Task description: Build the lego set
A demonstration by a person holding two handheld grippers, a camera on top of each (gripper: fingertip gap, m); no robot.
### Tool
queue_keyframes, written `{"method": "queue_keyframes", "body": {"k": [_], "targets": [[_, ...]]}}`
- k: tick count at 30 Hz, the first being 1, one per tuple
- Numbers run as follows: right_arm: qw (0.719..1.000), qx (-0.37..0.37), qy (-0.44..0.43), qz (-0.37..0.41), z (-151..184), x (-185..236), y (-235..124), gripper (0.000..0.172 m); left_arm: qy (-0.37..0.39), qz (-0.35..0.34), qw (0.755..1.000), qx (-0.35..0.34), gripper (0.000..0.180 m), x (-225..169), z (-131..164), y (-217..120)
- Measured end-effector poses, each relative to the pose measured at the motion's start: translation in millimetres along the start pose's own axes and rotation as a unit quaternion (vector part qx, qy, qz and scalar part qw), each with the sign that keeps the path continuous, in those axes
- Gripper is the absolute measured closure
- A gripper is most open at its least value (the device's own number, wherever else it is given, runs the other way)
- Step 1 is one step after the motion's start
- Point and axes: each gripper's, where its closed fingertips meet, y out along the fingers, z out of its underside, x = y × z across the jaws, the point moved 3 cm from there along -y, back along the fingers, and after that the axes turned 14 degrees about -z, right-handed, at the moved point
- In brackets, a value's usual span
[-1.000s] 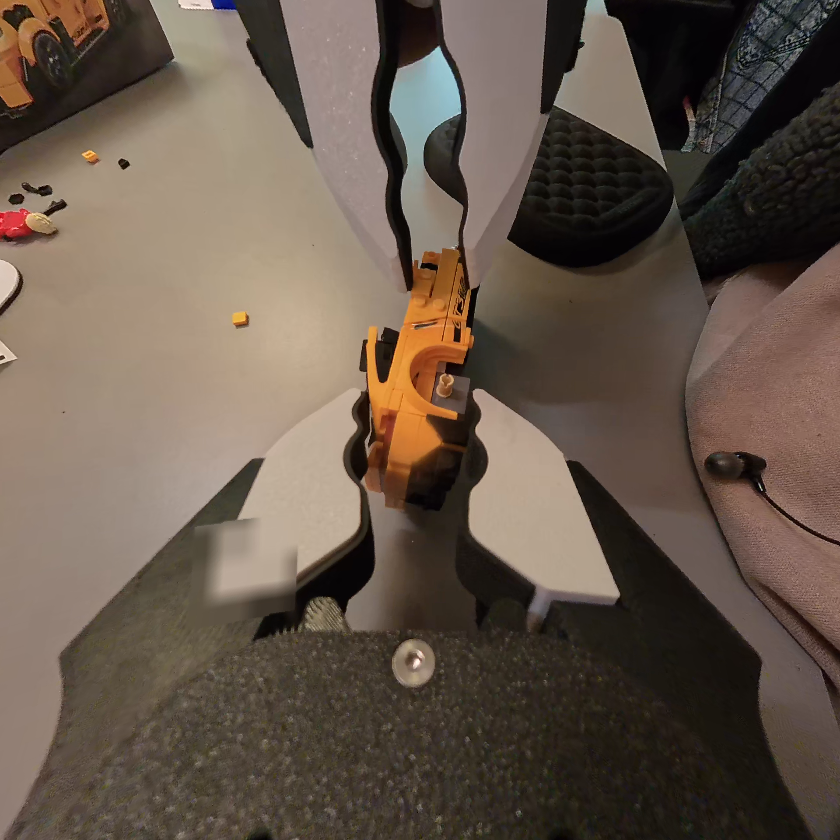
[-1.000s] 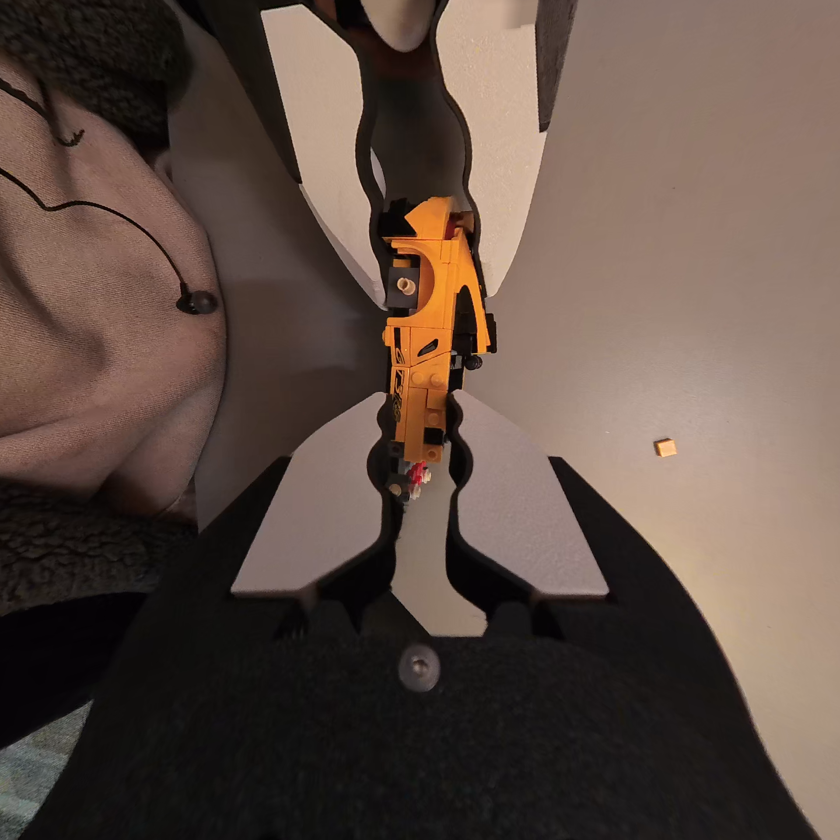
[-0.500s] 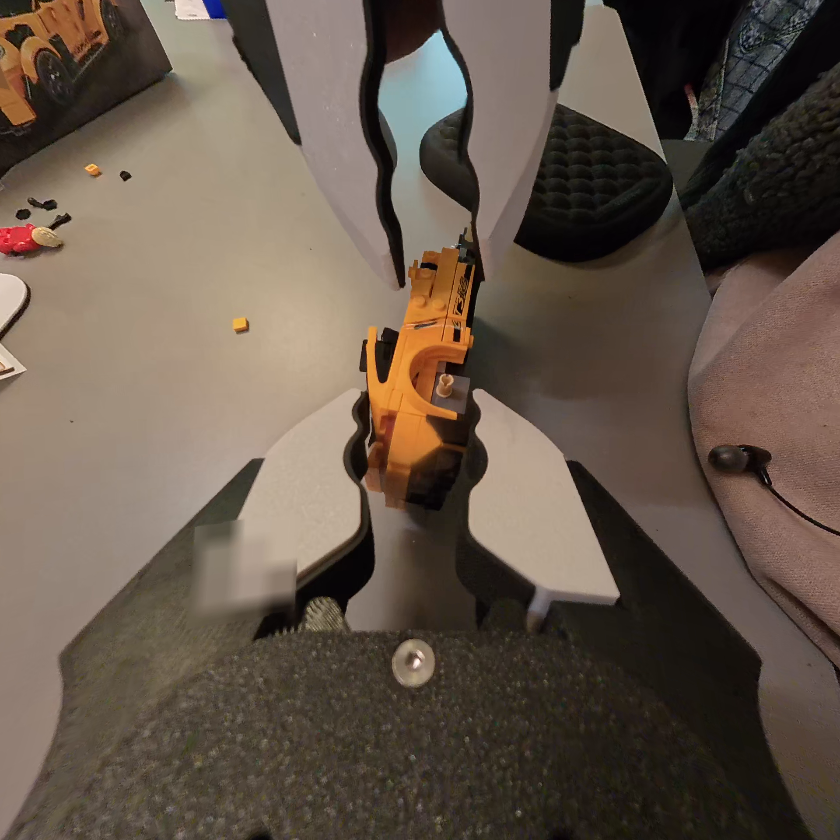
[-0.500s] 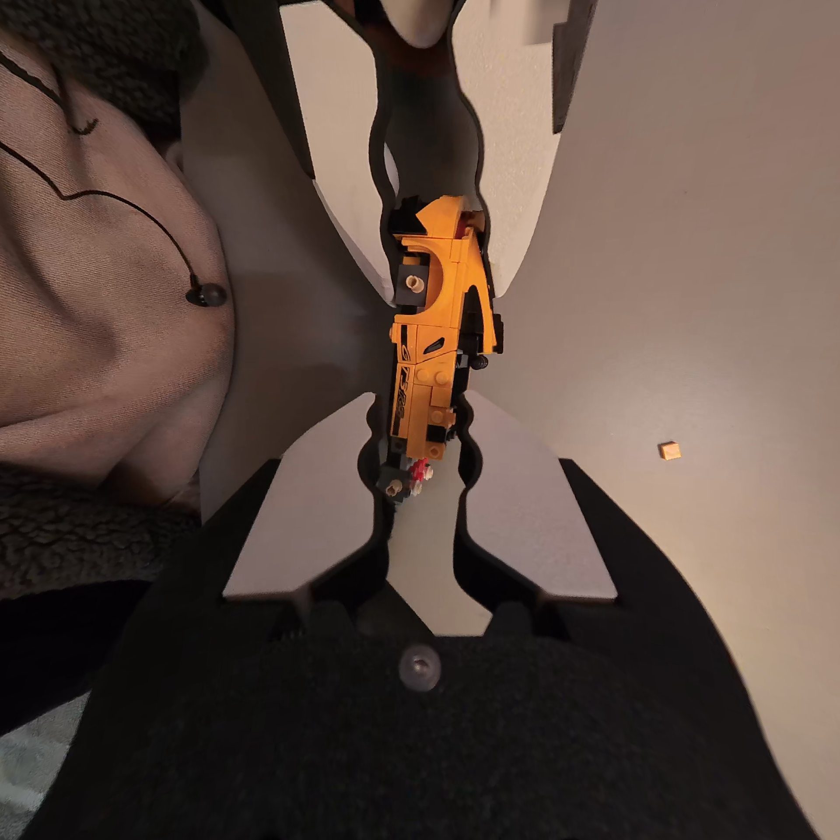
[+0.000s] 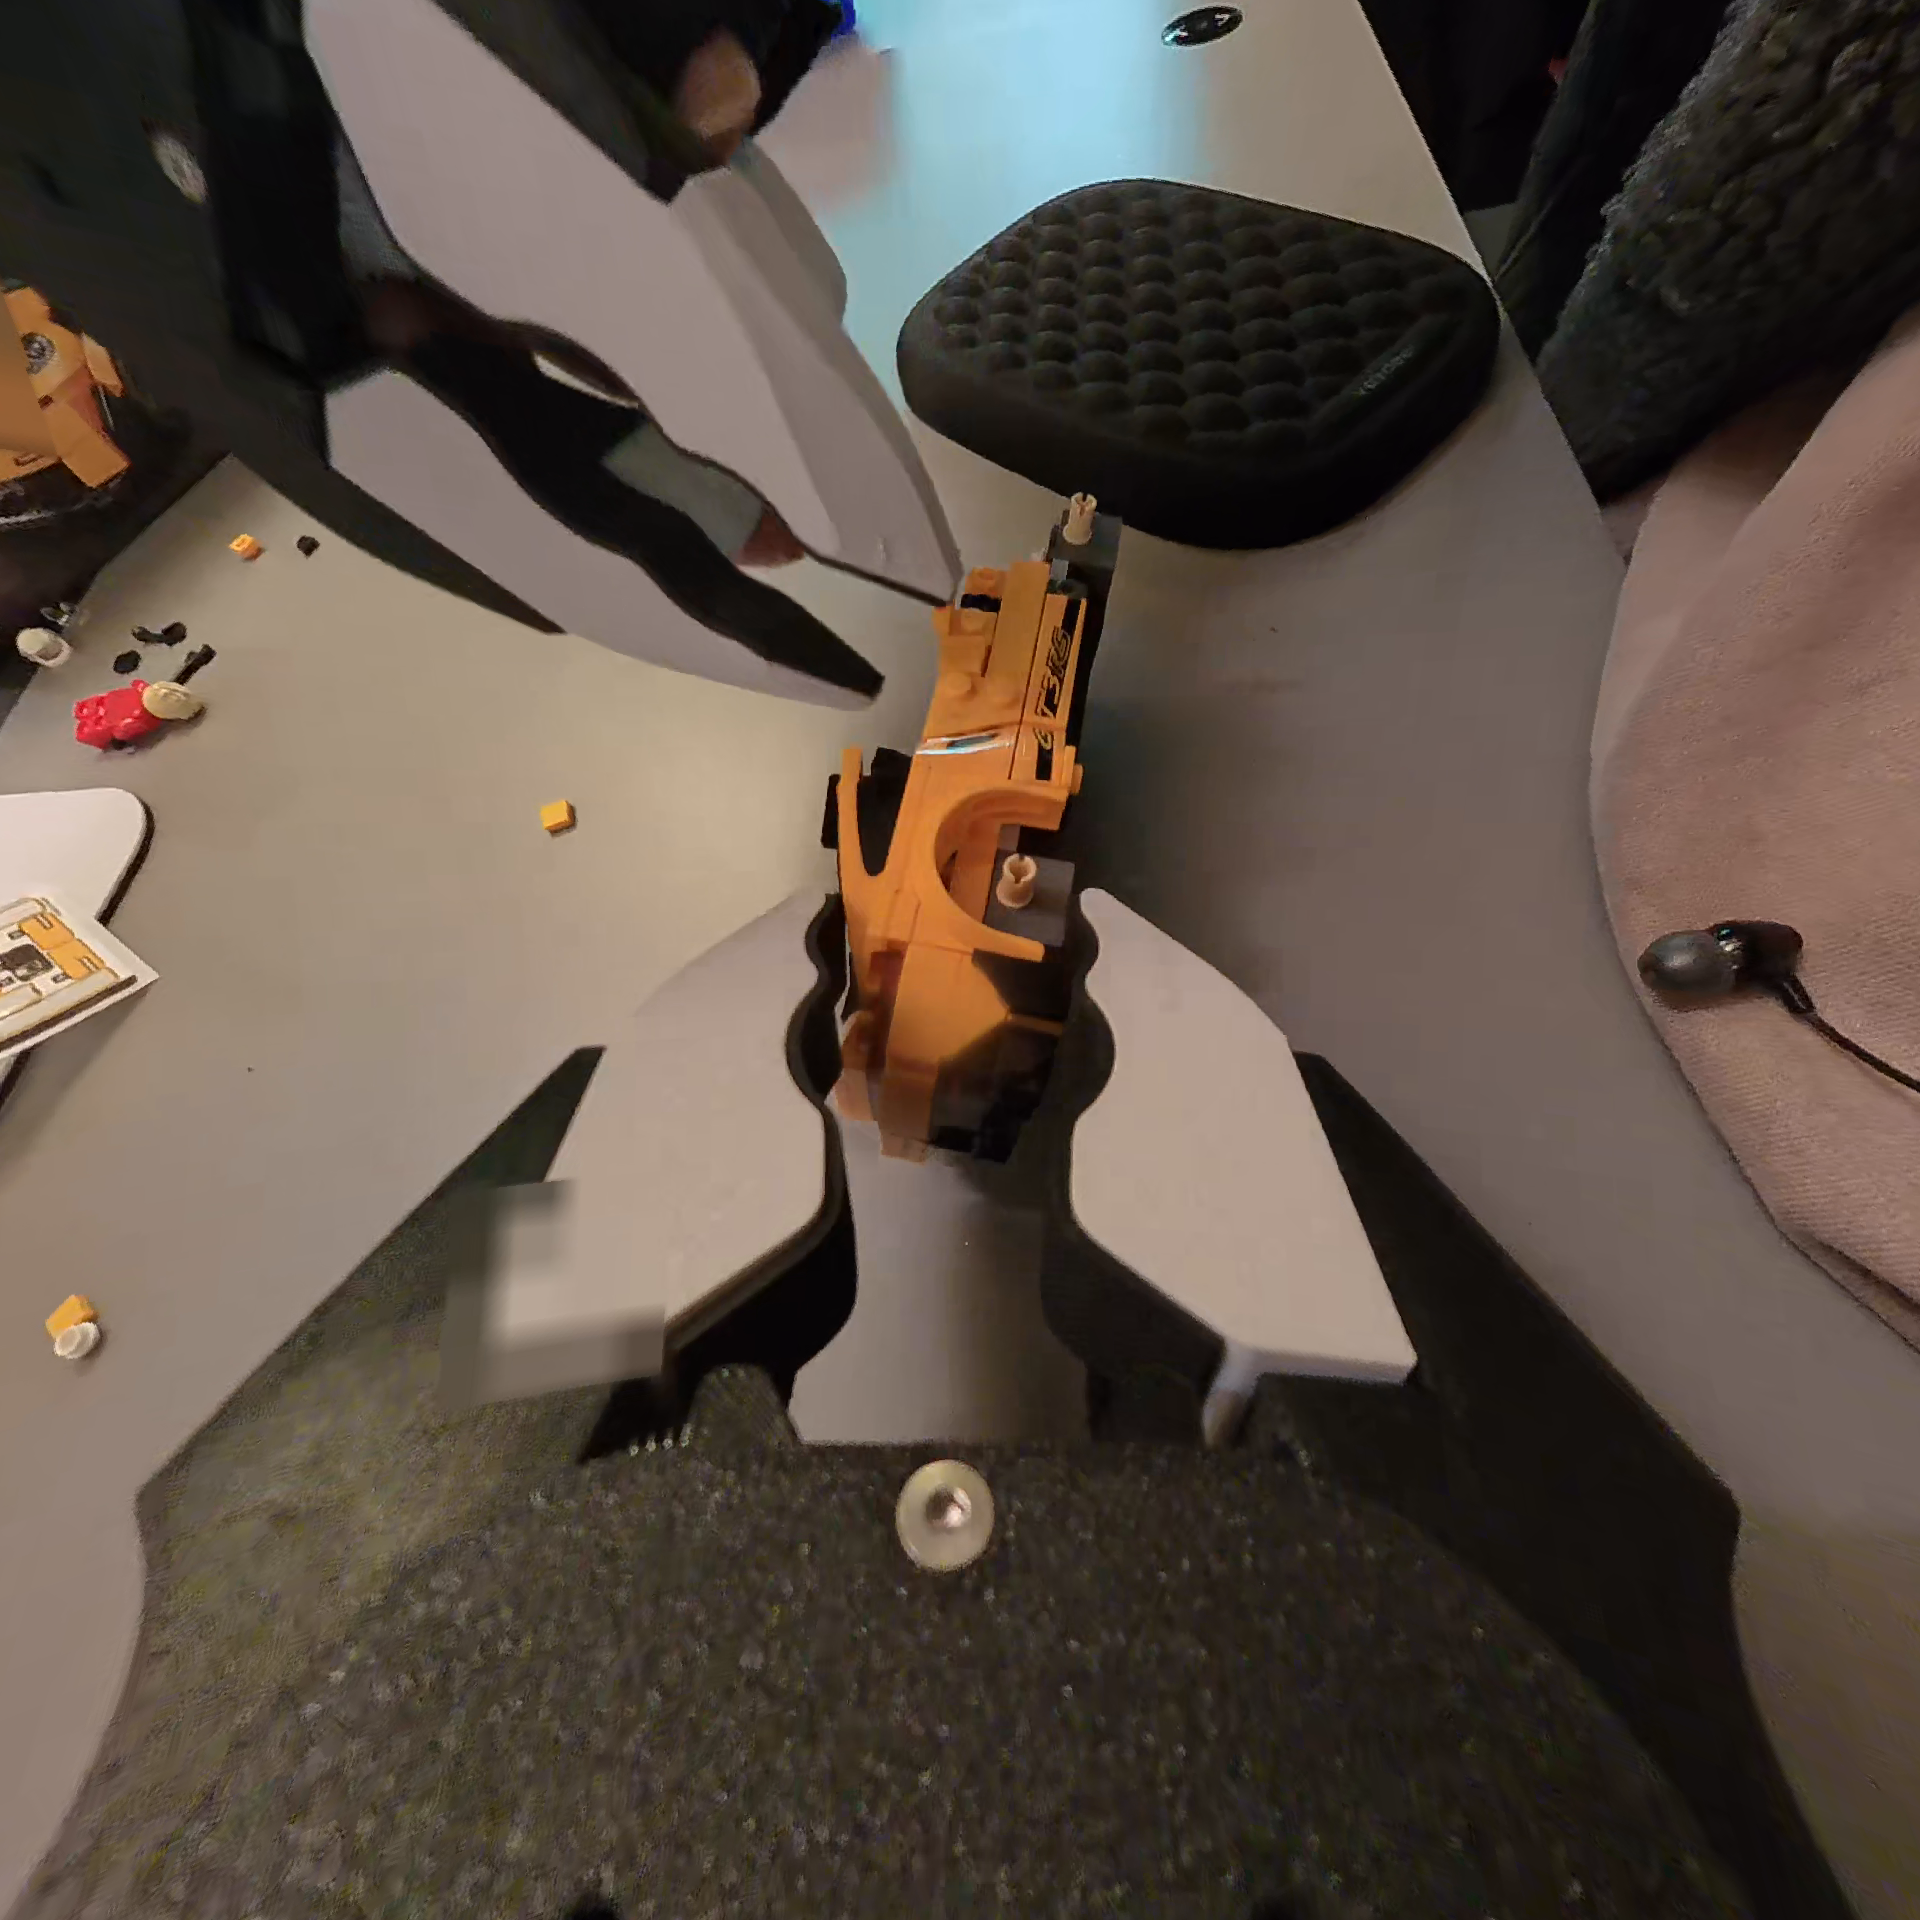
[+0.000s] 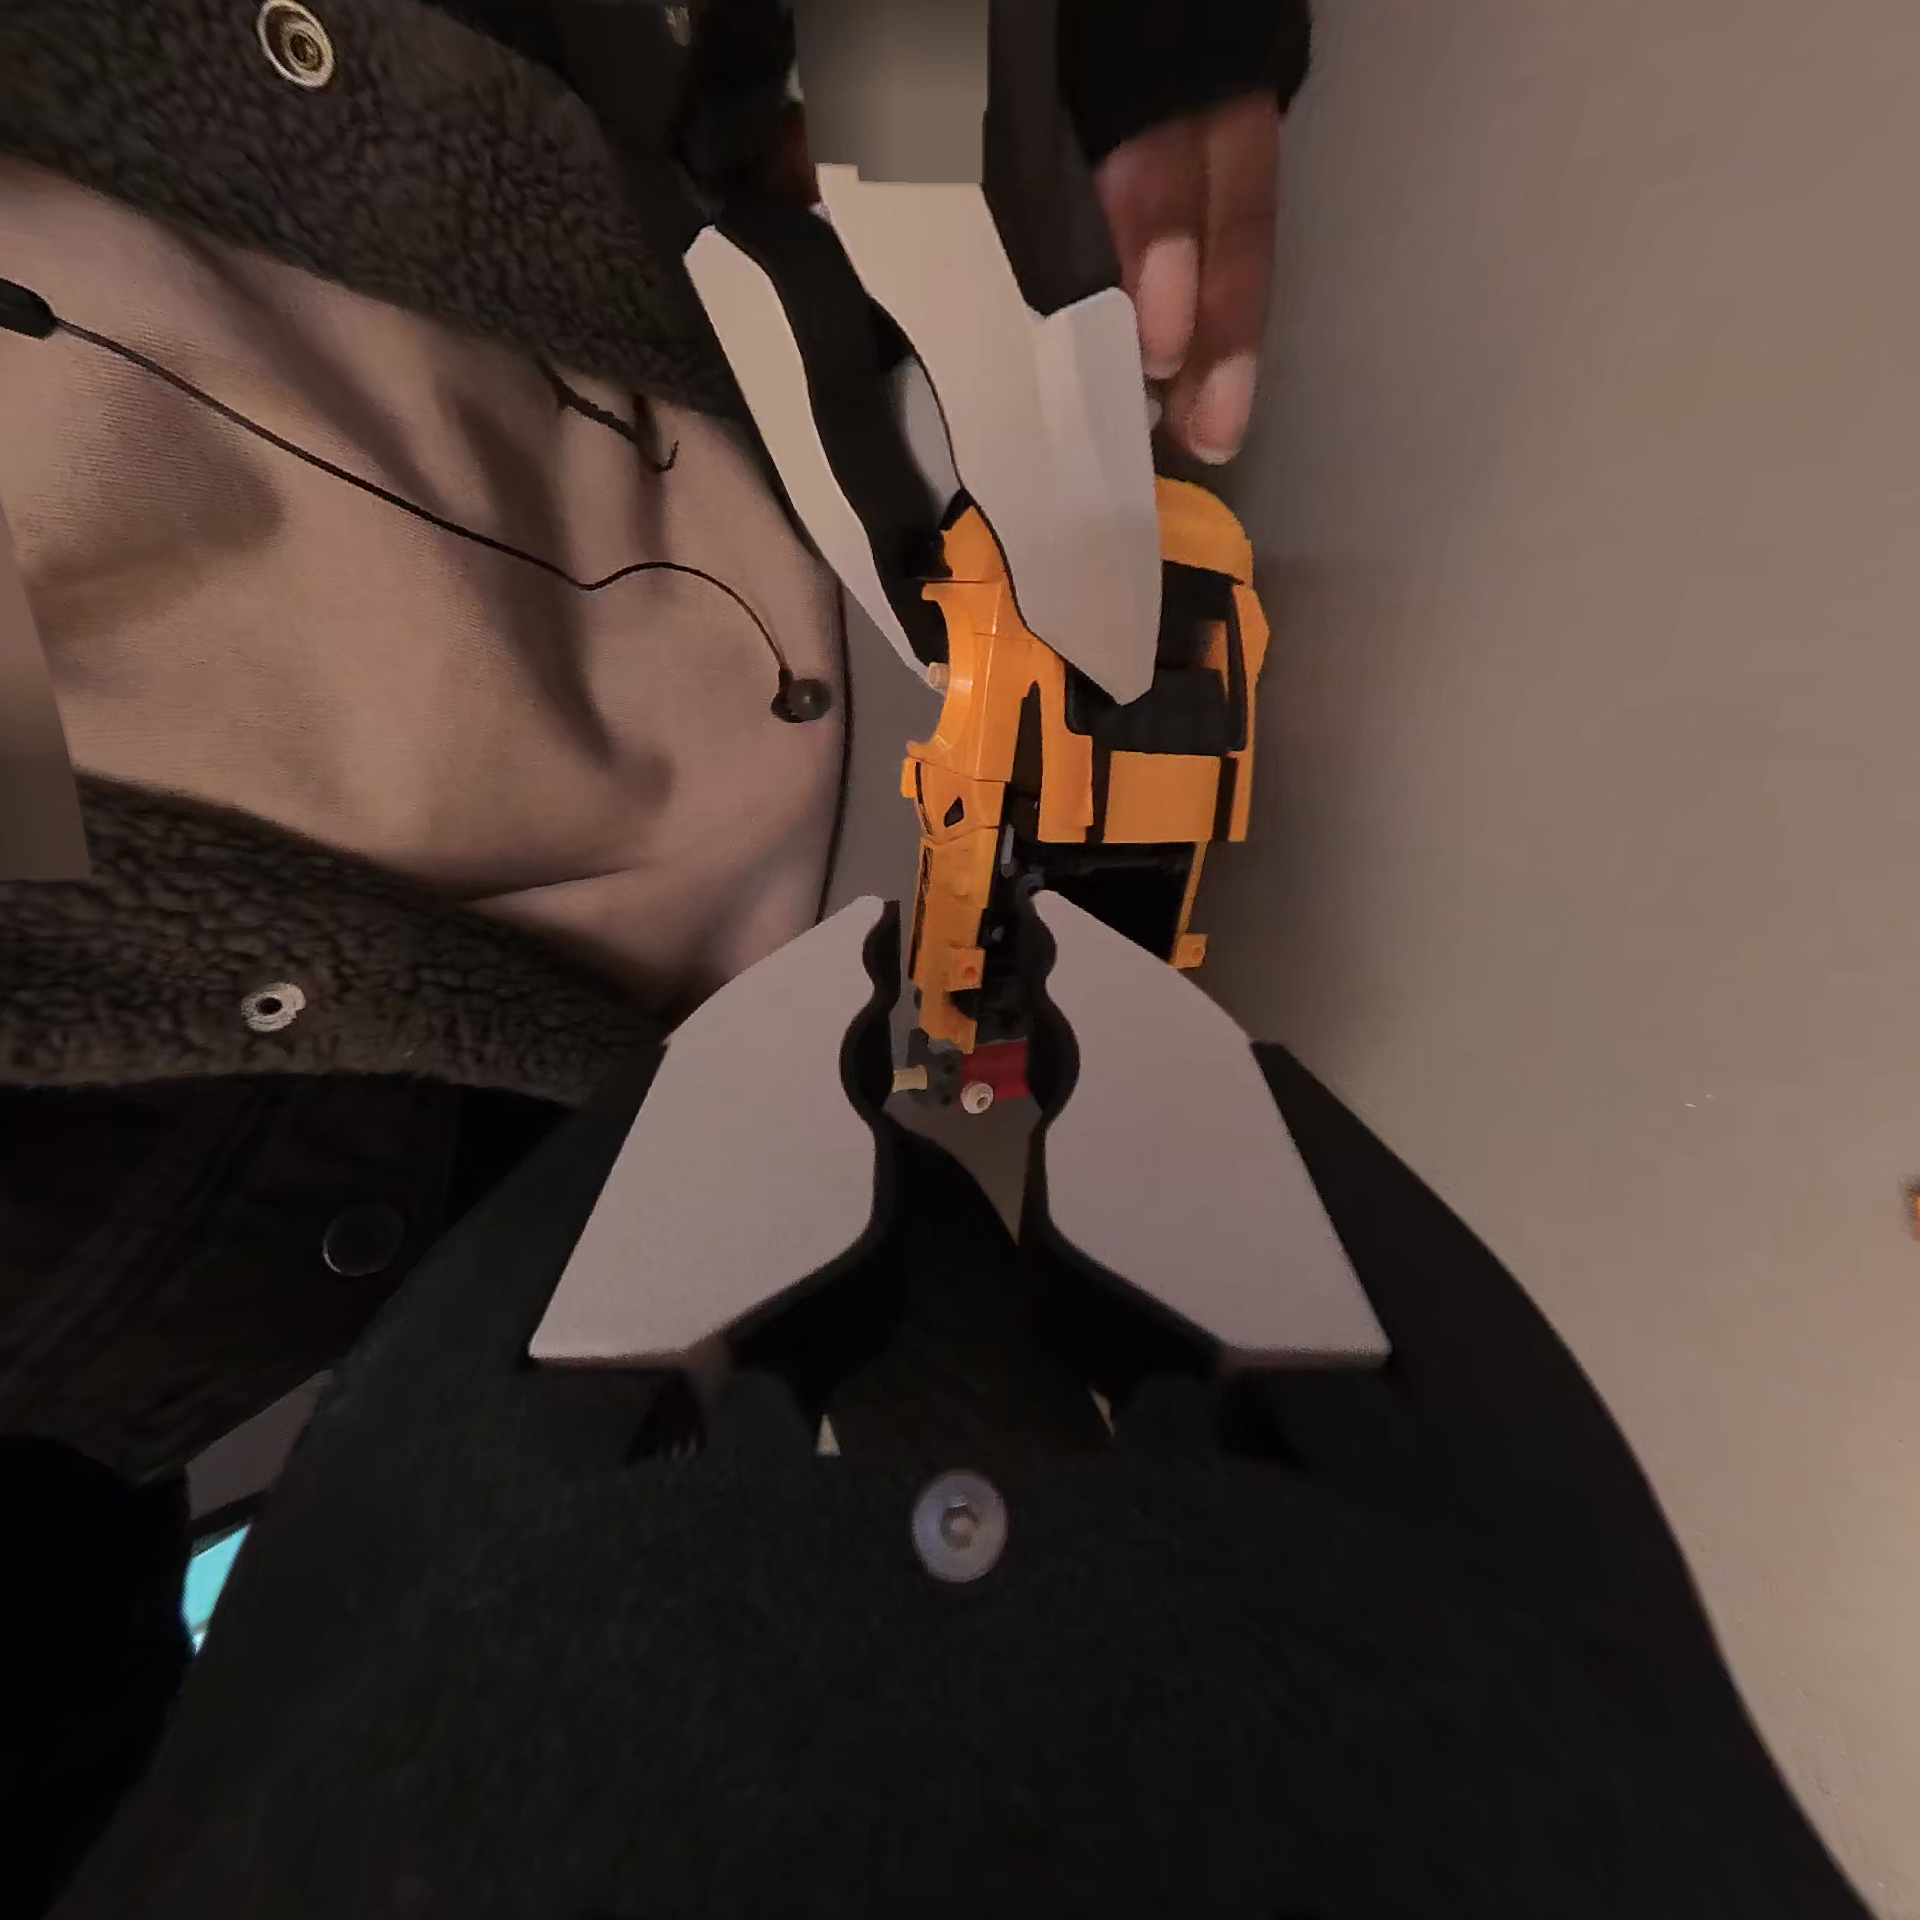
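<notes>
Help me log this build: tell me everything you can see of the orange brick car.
The orange brick car is a partly built plastic model, orange with black panels and an empty wheel arch; tan pins jut from grey blocks. It is turned on its side, one end clamped in the left gripper's jaws. The right gripper's jaws flank the other end; contact unclear.

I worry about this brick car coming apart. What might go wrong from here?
1. The left claw grips the car by one end only. A push from the right claw at the far end may twist it loose or pop bricks off.
2. The car is near the table edge, beside a person's clothing, so dropped bits may land off the table.
</notes>
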Motion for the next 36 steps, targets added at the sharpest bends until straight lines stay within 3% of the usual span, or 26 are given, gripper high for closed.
{"method": "queue_keyframes", "body": {"k": [12,36], "targets": [[0.998,0.016,0.034,-0.056,6.7,-8.4,10.5,0.163,-0.007,-0.002,1.000,0.005,0.141,2.9,0.7,1.7],[0.994,-0.018,0.003,-0.106,11.2,-6.7,16.9,0.166,-0.001,0.004,1.000,0.002,0.141,1.4,0.9,3.9]]}}
